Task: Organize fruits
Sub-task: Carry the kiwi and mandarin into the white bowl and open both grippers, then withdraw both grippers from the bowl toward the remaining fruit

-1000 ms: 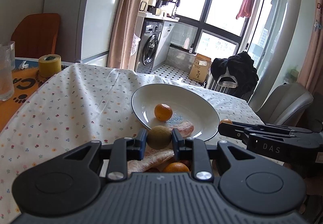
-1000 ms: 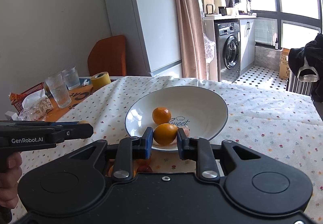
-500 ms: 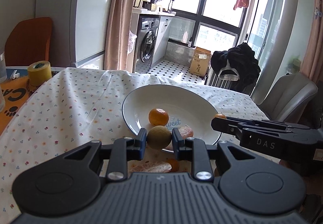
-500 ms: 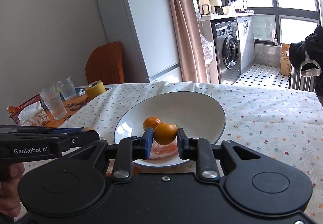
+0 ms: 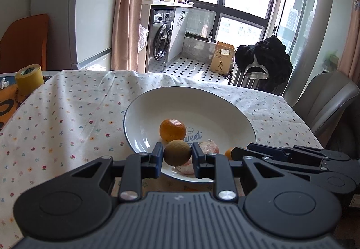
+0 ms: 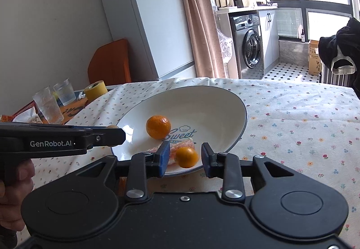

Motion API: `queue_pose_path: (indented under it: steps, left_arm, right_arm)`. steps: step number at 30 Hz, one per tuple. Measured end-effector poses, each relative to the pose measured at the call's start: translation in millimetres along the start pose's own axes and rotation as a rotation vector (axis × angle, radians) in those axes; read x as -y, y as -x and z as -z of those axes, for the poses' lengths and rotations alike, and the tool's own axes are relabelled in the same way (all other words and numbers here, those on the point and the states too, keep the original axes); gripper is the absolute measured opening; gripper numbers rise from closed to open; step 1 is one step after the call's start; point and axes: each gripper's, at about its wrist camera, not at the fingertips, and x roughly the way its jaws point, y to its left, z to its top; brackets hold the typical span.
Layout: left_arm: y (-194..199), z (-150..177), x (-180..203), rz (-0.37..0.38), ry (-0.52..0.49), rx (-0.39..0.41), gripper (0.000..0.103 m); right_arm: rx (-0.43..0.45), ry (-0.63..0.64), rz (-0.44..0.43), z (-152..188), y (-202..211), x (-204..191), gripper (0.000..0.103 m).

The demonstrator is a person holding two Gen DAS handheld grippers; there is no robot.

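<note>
The left wrist view shows the left gripper [image 5: 177,154] closed on a brownish-green fruit [image 5: 177,152], held over the near rim of the white plate [image 5: 139,114]. In this view the small orange [image 5: 228,152] is almost hidden behind the right gripper [image 5: 238,152]. The right wrist view shows more: the right gripper [image 6: 185,157] has its jaws apart, and the small orange [image 6: 186,157] lies free between them on the plate [image 6: 225,109], touching neither pad. This view also shows two glasses [image 6: 55,100] and a hand [image 6: 13,190] on the left handle.

Half a second ago the right gripper was pinching this orange; now it has let go. The left gripper keeps its fruit.

The plate holds a big orange [image 6: 158,127], the small orange and pink peeled segments [image 6: 182,144]. It stands on the flowered tablecloth [image 6: 292,127].
</note>
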Motion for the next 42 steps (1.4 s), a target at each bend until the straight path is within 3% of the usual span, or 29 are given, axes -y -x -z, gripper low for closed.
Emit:
queue_pose_path:
  steps: [10,23,27,32,36,42]
  left_arm:
    - [-16,-4,5,-0.019,-0.015,0.0,0.029]
    - [6,2,-10,-0.061,0.007,-0.008,0.031]
    - [16,5,-11,-0.064,0.02,-0.012,0.036]
    - [32,12,-9,-0.069,0.032,-0.002,0.052]
    - [39,18,-5,-0.055,0.037,-0.013,0.056]
    - [49,26,2,-0.038,0.043,-0.008,0.06]
  right_arm:
    - [0.001,-0.051,0.039,-3,7,17,0.034]
    - [0.006,-0.028,0.025,-8,21,17,0.034]
    - [0.014,-0.07,-0.033,-13,26,23,0.036]
    - [0.009,-0.099,-0.015,-17,32,27,0.036]
    - [0.036,-0.086,-0.011,-17,47,23,0.054]
    - [0.033,-0.08,-0.004,-10,59,19,0.057]
